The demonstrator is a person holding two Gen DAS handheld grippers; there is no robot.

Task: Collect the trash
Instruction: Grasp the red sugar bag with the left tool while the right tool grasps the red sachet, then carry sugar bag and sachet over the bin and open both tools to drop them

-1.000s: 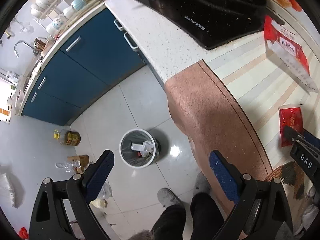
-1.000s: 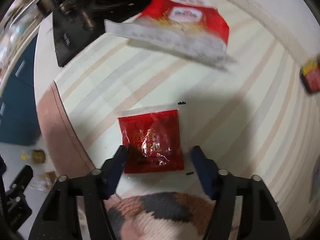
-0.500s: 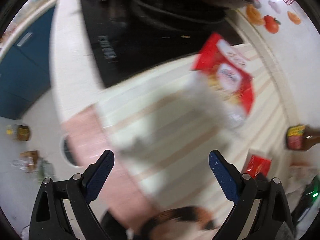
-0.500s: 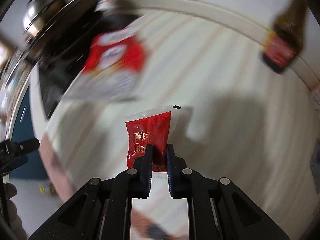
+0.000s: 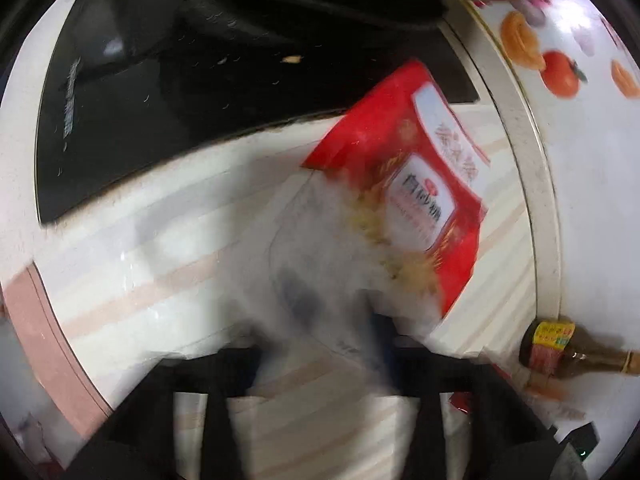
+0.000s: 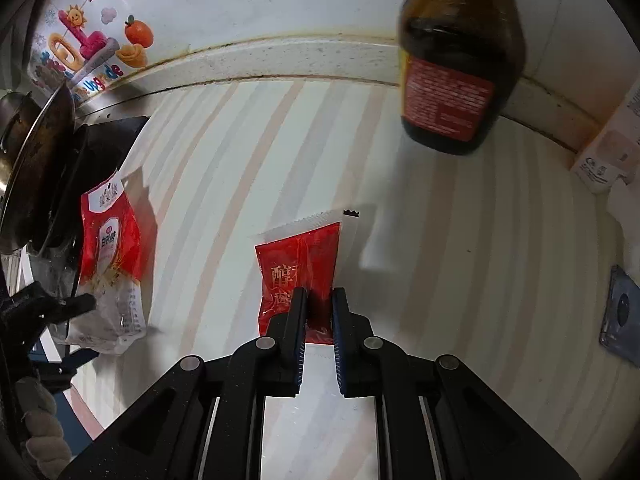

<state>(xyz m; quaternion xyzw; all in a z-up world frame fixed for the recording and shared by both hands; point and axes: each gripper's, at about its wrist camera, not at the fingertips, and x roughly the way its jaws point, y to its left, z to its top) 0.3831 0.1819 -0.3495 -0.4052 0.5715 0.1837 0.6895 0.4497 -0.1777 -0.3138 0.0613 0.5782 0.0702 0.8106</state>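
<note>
Red sauce sachet (image 6: pixel 300 268) pinched in the right claw (image 6: pixel 319 308) above the striped table (image 6: pixel 460 240); left claw (image 5: pixel 320 344) blurred at the big bag (image 5: pixel 400 200), grip unclear.

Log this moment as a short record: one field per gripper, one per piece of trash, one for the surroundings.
right gripper: shut on the small red sachet, fingers pinching its near edge
left gripper: at the clear end of the large red bag; frame too blurred to tell if it is closed
small red sachet: held, its far end toward the wall
large red bag: on the striped counter mat, beside the black cooktop
surroundings: brown bottle near the wall
</note>
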